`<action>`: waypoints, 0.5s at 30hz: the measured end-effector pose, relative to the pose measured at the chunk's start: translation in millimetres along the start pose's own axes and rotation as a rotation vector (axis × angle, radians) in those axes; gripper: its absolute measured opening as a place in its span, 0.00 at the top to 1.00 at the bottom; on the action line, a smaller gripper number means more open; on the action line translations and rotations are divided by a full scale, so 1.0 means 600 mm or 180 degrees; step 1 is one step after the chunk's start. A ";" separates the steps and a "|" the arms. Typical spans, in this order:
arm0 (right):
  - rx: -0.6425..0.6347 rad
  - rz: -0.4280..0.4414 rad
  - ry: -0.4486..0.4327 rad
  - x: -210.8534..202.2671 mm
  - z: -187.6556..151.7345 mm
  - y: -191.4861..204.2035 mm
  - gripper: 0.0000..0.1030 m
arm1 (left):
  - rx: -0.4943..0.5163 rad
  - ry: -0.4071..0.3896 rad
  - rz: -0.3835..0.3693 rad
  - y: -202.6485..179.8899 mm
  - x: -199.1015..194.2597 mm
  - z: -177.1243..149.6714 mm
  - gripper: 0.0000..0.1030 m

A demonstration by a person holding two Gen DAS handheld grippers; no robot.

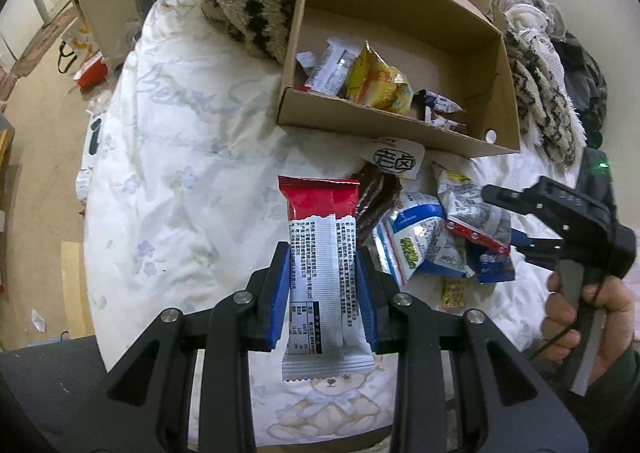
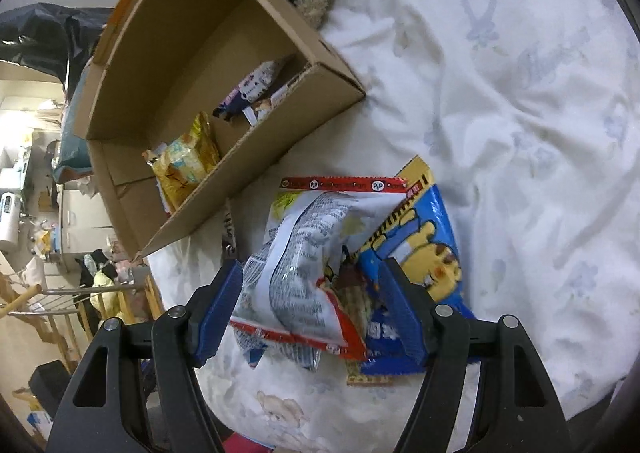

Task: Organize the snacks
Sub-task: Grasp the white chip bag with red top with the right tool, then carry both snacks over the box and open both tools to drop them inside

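**Op:** Clamped in my left claw (image 1: 323, 285) is a long red-and-white foil snack bar (image 1: 322, 265), pinched at mid-length with both ends sticking out.

**Partner:** Risk?

**Op:** Slick foil; I judge it could slide or swing on the way to the brown cardboard box (image 1: 396, 133) at one o'clock, and its front wall could catch the red end.

**Partner:** And the right?

**Op:** My right claw (image 2: 312, 305) is spread wide, gripping nothing, straddling a crinkled white-and-red printed packet (image 2: 304, 253) lying on the white floral quilt (image 2: 500, 113). A blue packet with a yellow cartoon bear (image 2: 428, 245) overlaps it at three o'clock, so closing now might snag both.
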State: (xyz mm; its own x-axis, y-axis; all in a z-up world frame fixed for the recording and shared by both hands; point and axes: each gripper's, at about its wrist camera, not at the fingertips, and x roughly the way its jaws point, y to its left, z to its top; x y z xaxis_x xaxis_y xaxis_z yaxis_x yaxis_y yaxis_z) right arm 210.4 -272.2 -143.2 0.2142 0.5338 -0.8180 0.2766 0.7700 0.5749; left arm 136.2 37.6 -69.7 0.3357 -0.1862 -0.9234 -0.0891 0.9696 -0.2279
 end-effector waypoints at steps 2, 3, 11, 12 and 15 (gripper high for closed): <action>-0.0030 -0.0037 0.0023 0.010 0.002 0.002 0.29 | 0.0006 0.0000 0.0000 -0.003 0.002 0.003 0.74; -0.0046 -0.0048 0.0043 0.015 0.002 0.004 0.30 | 0.0004 -0.0001 -0.0001 -0.004 0.002 0.004 0.74; -0.0283 0.0002 0.0021 0.003 -0.011 0.026 0.67 | -0.0016 -0.0040 0.0024 -0.001 0.001 0.006 0.74; -0.0289 0.0029 0.0003 -0.003 -0.014 0.027 0.67 | -0.0020 -0.0050 0.0042 0.001 0.001 0.006 0.74; -0.0292 0.0105 -0.0014 -0.020 -0.028 0.031 0.69 | -0.0021 -0.0078 0.0086 0.005 0.001 0.006 0.74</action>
State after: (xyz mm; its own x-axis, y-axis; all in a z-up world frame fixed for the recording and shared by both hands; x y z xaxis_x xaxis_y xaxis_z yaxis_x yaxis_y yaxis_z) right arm 197.2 -258.6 -123.1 0.2260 0.5581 -0.7984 0.1822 0.7809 0.5974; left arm 139.7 41.3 -69.6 0.3561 -0.1559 -0.9214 -0.1046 0.9731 -0.2051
